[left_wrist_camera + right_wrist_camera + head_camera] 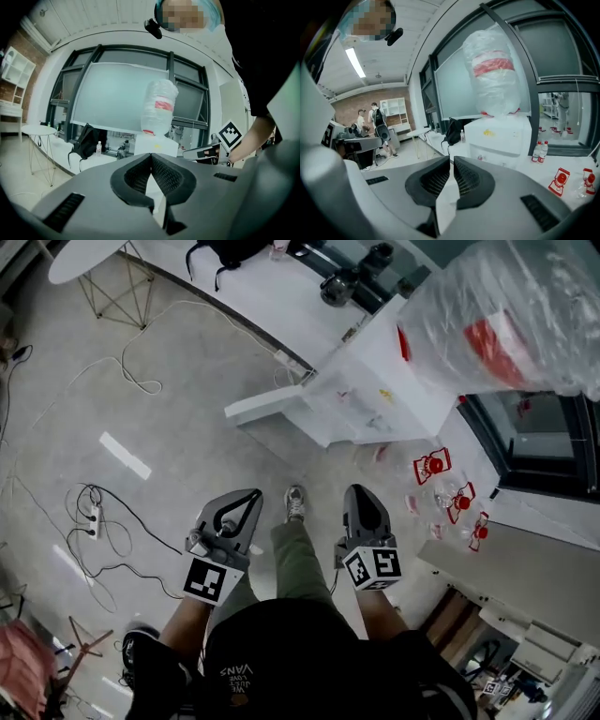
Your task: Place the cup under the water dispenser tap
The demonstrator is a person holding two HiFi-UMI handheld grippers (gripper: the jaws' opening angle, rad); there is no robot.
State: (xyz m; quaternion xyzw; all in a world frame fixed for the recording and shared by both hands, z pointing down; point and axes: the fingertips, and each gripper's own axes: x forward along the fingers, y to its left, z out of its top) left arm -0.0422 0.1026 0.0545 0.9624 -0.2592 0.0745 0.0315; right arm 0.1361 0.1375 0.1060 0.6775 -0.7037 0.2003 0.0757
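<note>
The white water dispenser [370, 381] stands ahead of me, a large plastic-wrapped bottle [506, 320] with a red label on top of it. The left gripper view shows the dispenser [156, 144] straight beyond the jaws; in the right gripper view the dispenser [501, 136] is a little to the right. I make out no cup in any view. My left gripper [251, 495] and right gripper [360, 491] are held side by side at waist height over the floor, short of the dispenser. Both the left gripper [151, 155] and the right gripper [451, 159] have their jaws shut with nothing between them.
Cables and a power strip [92, 519] lie on the floor at left. A round white table [89, 259] stands at the far left. A black backpack [225, 251] sits on the long white counter. Red-and-white packets [431, 465] and small bottles lie by the window. People stand far back [375, 117].
</note>
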